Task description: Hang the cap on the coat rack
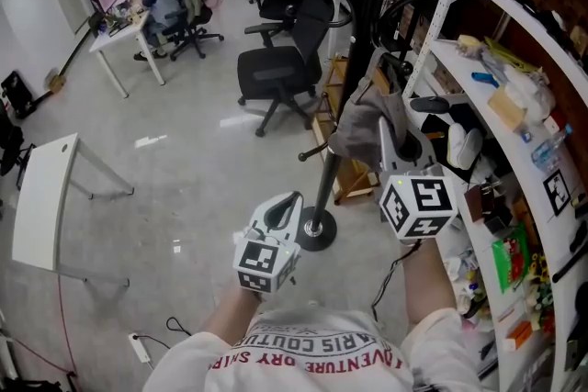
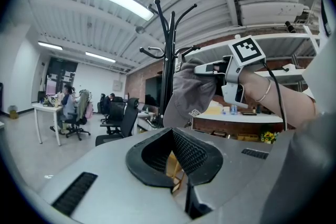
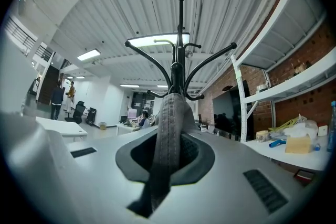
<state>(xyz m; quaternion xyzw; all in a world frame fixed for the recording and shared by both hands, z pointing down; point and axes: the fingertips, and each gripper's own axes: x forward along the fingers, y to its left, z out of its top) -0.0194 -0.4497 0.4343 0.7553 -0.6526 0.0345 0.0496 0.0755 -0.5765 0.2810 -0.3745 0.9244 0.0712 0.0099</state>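
Far left: flat white desk (image 1: 46,197), well clear of the work. Polished grey floor is open from there to the rack.

Left gripper (image 2: 176,165): jaws pressed together, nothing between them, mesh-textured pad showing. It sits low, near the rack's round base.

Black office chairs (image 1: 280,73) stand behind the rack on its left, not touching it.

Coat rack (image 3: 181,60): thin black metal pole with curved hooks fanning out at the top, all bare.

Cap (image 1: 363,128): soft grey fabric with stitched seams, hanging limp just right of the pole, below the hooks. Can't tell if it touches the pole.

Right gripper (image 1: 388,122): jaws pinching the cap, cloth running straight through the gap.

Right: white curved shelf unit (image 1: 514,133) against brick, loaded with clutter and close to the rack. Little room on that side.
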